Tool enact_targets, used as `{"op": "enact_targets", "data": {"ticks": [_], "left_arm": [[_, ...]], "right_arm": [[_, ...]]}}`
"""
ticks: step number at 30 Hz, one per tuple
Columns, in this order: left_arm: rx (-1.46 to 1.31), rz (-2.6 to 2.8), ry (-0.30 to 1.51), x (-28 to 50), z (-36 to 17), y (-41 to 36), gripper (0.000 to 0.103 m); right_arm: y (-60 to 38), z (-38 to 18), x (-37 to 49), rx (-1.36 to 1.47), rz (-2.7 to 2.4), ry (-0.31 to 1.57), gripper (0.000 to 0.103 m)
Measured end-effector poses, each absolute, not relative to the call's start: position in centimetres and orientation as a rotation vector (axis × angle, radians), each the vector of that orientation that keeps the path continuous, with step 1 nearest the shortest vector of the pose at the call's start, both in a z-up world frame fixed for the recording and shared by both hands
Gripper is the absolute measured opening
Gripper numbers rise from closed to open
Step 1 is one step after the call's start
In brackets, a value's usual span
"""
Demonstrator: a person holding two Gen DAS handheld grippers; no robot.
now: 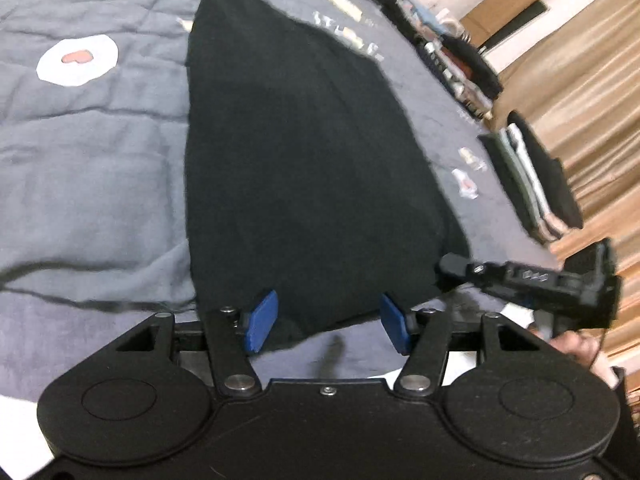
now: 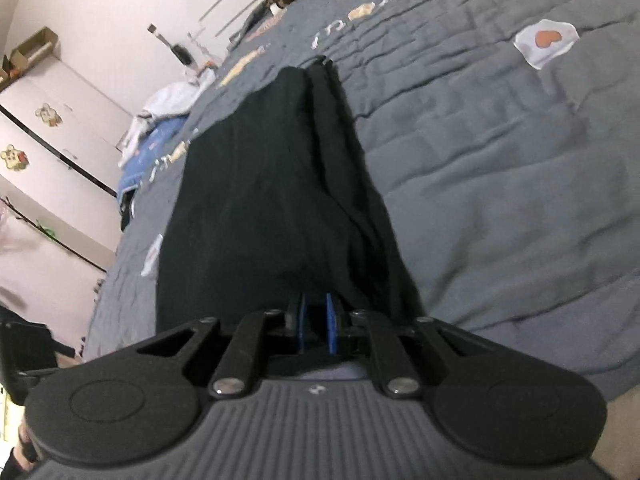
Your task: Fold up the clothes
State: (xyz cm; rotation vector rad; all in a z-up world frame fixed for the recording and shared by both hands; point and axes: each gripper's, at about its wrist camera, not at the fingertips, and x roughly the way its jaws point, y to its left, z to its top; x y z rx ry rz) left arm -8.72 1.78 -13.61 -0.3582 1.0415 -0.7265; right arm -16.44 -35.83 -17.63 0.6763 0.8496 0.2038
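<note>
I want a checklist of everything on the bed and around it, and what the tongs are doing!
Surface: grey quilt with a heart patch.
Job's things: black garment lying flat, partly folded.
Clutter: folded clothes stack at the bed edge; loose pale and blue clothes.
Tongs: left tongs open over the near hem; right tongs shut on the black garment.
Cables: nothing seen.
Surroundings: tan curtain; white cupboard with stickers.
</note>
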Motion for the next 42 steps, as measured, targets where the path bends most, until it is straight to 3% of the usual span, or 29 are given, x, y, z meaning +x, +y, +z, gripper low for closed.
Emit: {"op": "enact_targets", "data": {"ticks": [5,7,9,11,13,18,23,33,42], "left_arm": [[-0.461,-0.766,0.870,-9.1,-11.5,2.2,0.068],[-0.466,-0.737,0.874,-8.7,-11.8,1.7,0.069],[-0.359,-0.663,0.960,-8.1,-13.2,0.6,0.068],[-0.280,-0.614,1.016,-7.8,-14.5,-0.3,0.065],[-0.245,-0.619,1.005,-8.1,-14.1,-0.8,0.066],[-0.238,-0.645,0.990,-8.3,-14.2,-1.6,0.094],[-0.169,-0.643,0.991,-8.8,-14.2,-2.8,0.101],[-0.150,-0.510,0.858,-10.5,-10.5,-3.4,0.101],[-0.061,-0.427,0.790,-12.4,-1.8,-2.9,0.102]], "right_arm": [[-35.1,-14.6,-17.3,0.610,0.237,0.731,0.012],[-34.8,-13.8,-17.3,0.608,0.274,0.669,0.018],[-34.5,-13.5,-17.0,0.589,0.294,0.631,0.038],[-33.9,-13.7,-16.2,0.544,0.283,0.642,0.045],[-33.5,-14.3,-15.6,0.512,0.264,0.666,0.045],[-32.6,-15.2,-14.6,0.475,0.246,0.694,0.051],[-32.4,-15.0,-14.9,0.473,0.236,0.705,0.056],[-32.9,-11.6,-15.7,0.532,0.200,0.744,0.059],[-32.4,-5.1,-17.1,0.418,0.196,0.767,0.059]]}}
